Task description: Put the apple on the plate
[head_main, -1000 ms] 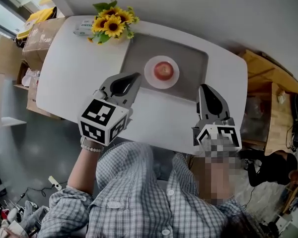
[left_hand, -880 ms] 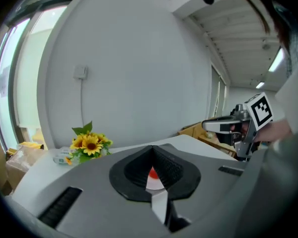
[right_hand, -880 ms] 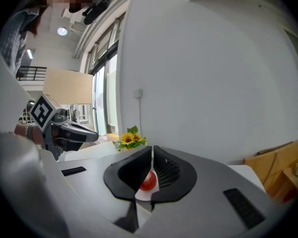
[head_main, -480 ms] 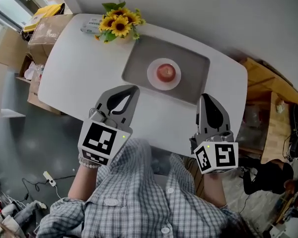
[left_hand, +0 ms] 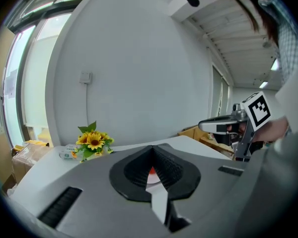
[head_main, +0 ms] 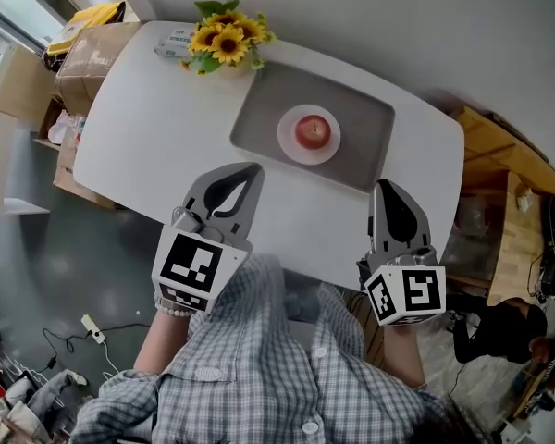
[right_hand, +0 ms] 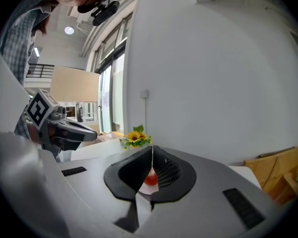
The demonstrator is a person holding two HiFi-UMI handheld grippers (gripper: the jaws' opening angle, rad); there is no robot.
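While pressed together, left hand-held gripper (head_main: 252, 168) and right hand-held gripper (head_main: 382, 186) well apart from plated apple (head_main: 313, 131).

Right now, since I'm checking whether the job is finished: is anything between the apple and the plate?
Nothing visible does. The apple already sits on the plate, on the grey mat. The left gripper and right gripper hang near the table front edge, jaws together, empty.

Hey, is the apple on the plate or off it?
On it. The apple sits in the middle of the white plate, which lies on the grey mat.
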